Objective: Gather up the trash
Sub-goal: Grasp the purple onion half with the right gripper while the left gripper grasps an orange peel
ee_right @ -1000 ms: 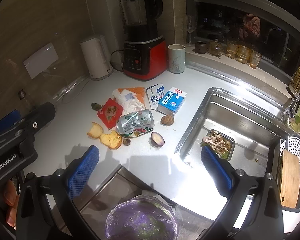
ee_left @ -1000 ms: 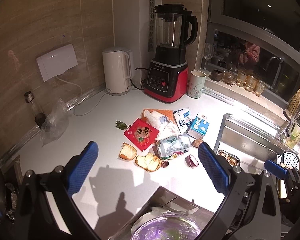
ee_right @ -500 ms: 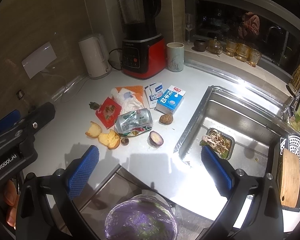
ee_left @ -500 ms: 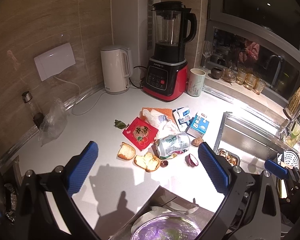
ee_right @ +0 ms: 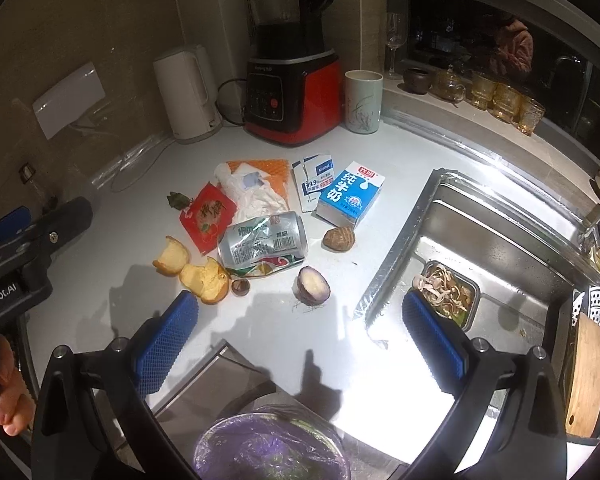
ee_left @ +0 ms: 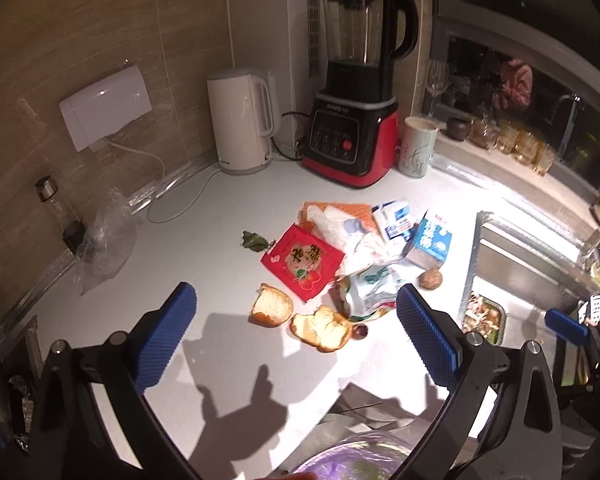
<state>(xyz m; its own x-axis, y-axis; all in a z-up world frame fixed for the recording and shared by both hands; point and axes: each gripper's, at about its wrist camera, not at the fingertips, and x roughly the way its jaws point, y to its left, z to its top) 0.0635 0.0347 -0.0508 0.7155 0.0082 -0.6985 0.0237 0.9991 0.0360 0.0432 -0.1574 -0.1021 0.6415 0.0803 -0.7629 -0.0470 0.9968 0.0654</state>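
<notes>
A heap of trash lies on the white counter (ee_right: 260,340): a crushed can (ee_right: 264,240) (ee_left: 370,290), a red packet (ee_right: 208,216) (ee_left: 302,260), torn bread (ee_right: 204,280) (ee_left: 272,306), a blue milk carton (ee_right: 350,194) (ee_left: 432,238), crumpled tissue (ee_right: 252,192) and a cut purple taro (ee_right: 313,290). Both grippers hover near the counter's front edge, short of the heap. My left gripper (ee_left: 296,336) is open and empty. My right gripper (ee_right: 300,340) is open and empty too. A bin lined with a purple bag (ee_right: 268,448) (ee_left: 356,456) stands below the edge.
A red blender (ee_left: 352,120), white kettle (ee_left: 240,120) and cup (ee_left: 418,148) line the back wall. A steel sink (ee_right: 500,248) on the right holds a tin of scraps (ee_right: 444,292); a cutting board (ee_right: 584,376) rests beside it. A clear plastic bag (ee_left: 104,240) lies at left.
The right gripper has edged a little closer to the heap and the left view has shifted slightly. Both grippers stay open and the trash has not moved.
</notes>
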